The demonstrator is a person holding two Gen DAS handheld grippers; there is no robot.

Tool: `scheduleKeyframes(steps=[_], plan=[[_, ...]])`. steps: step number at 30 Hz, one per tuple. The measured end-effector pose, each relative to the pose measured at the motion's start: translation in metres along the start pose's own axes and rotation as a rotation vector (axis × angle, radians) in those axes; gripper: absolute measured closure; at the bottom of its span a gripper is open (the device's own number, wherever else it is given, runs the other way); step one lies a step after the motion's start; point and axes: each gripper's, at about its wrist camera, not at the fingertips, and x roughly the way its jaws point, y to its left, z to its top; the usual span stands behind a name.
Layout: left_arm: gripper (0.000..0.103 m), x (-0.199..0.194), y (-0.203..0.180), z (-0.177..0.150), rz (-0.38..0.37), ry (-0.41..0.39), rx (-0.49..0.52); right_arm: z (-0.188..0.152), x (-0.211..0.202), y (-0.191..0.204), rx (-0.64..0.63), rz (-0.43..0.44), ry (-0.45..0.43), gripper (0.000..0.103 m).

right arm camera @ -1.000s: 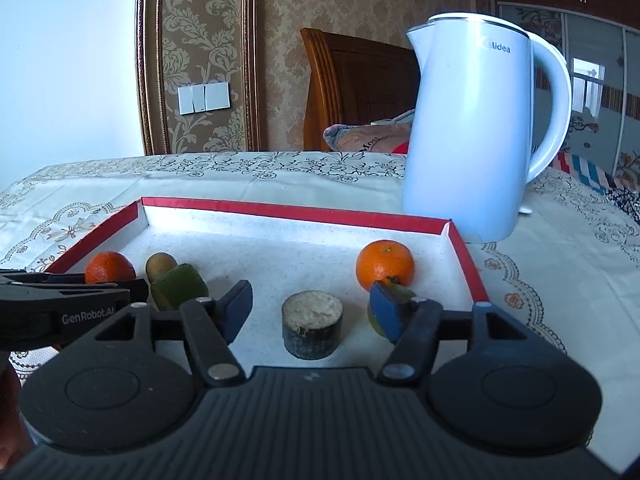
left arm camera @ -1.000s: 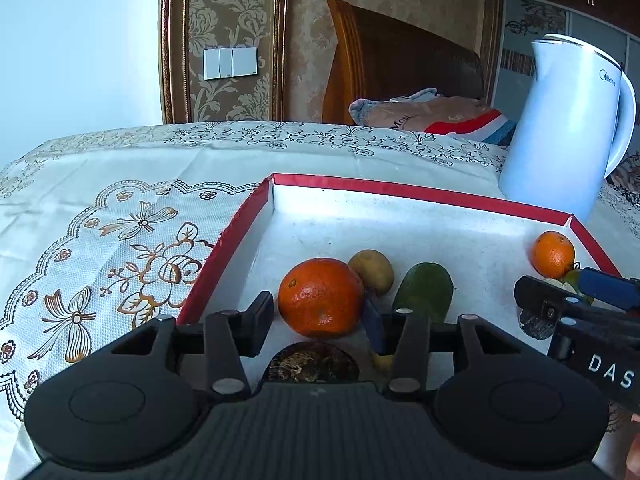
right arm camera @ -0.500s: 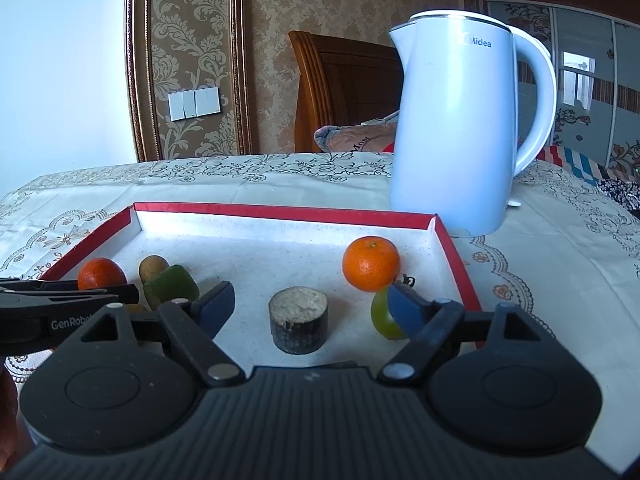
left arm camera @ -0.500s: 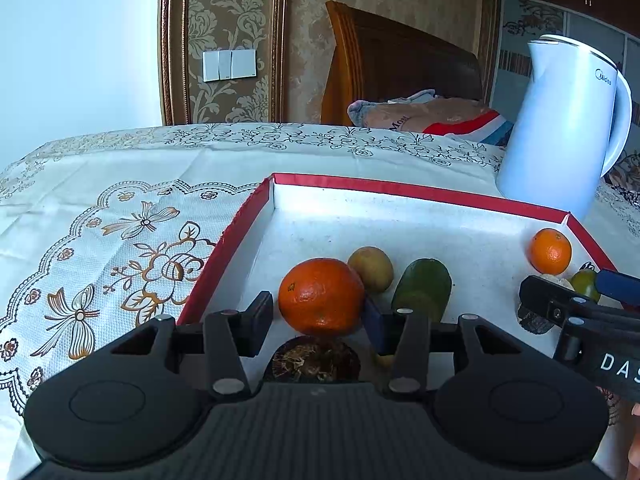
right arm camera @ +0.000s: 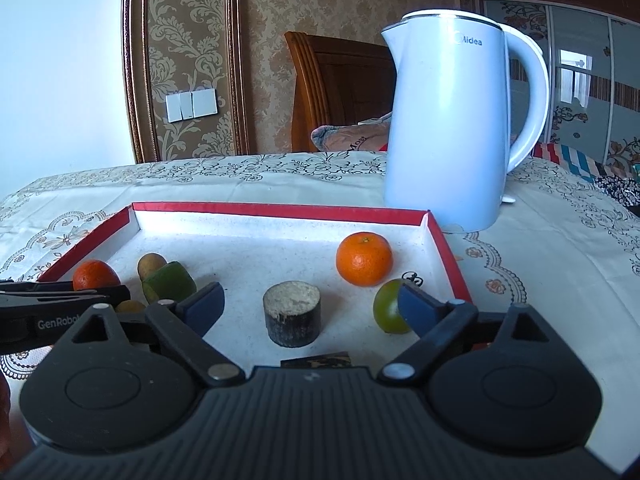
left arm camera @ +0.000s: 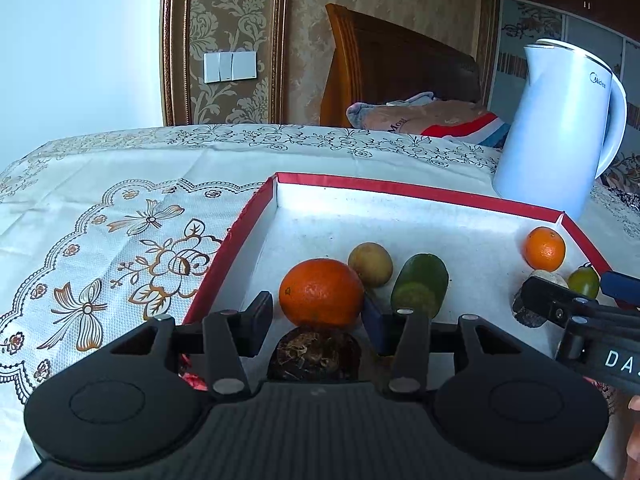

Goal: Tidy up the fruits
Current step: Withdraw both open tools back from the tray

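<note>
Two round orange tangerines (right arm camera: 364,259) (right arm camera: 96,275) sit in one red-rimmed white tray (right arm camera: 280,211). There are one brownish round fruit (left arm camera: 370,263), one green cut cylinder (left arm camera: 420,290), one small green round fruit (right arm camera: 387,307), two dark stubby cylinders (right arm camera: 292,313) (left arm camera: 314,354) and one white electric kettle (right arm camera: 448,128).

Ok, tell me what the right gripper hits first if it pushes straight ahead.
Most likely the dark cylinder block: it stands centred ahead of the open right gripper. The green fruit sits by its right finger, though depth is uncertain.

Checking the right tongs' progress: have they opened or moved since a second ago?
Yes. The right tongs have opened wider and pulled back from the kettle; the dark cylinder now sits between them, untouched.
</note>
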Motion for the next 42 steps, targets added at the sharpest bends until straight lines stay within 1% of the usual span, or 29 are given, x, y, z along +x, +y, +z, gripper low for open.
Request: scheduleKeyframes(steps=[12,13,14,16,19,23,27,31,34,37,40,42], plan=[[0.055,-0.022,0.009,-0.005,-0.018,-0.041,-0.021,-0.005,-0.016,-0.007,0.030,0.015,-0.014,0.005],[0.054,-0.026,0.011,-0.006,-0.023,-0.045,-0.025,-0.006,-0.018,-0.007,0.030,0.016,-0.016,0.005],[0.047,-0.029,0.012,-0.006,-0.028,-0.048,-0.031,-0.006,-0.020,-0.007,0.030,0.018,-0.018,0.005],[0.043,-0.035,0.014,-0.007,-0.031,-0.064,-0.040,-0.007,-0.023,-0.007,0.034,0.023,-0.020,0.004],[0.043,-0.043,0.015,-0.009,-0.027,-0.085,-0.033,-0.009,-0.026,-0.007,0.038,0.028,-0.018,0.003],[0.043,-0.049,0.018,-0.013,-0.055,-0.072,-0.040,-0.012,-0.032,-0.008,0.050,0.034,-0.018,0.002],[0.042,-0.056,0.017,-0.019,-0.053,-0.081,-0.020,-0.016,-0.038,-0.009,0.058,0.048,-0.014,0.000],[0.042,-0.064,0.014,-0.023,-0.046,-0.097,0.004,-0.019,-0.045,-0.010,0.058,0.048,-0.028,0.000],[0.042,-0.070,0.014,-0.027,-0.056,-0.101,0.010,-0.020,-0.051,-0.011,0.065,0.048,-0.043,0.000],[0.042,-0.075,0.015,-0.031,-0.045,-0.109,0.021,-0.022,-0.057,-0.012,0.063,0.051,-0.060,0.000],[0.040,-0.074,0.015,-0.034,-0.038,-0.087,0.031,-0.023,-0.064,-0.012,0.058,0.060,-0.073,0.000],[0.040,-0.072,0.016,-0.033,-0.040,-0.074,0.024,-0.026,-0.069,-0.012,0.058,0.068,-0.074,0.000]])
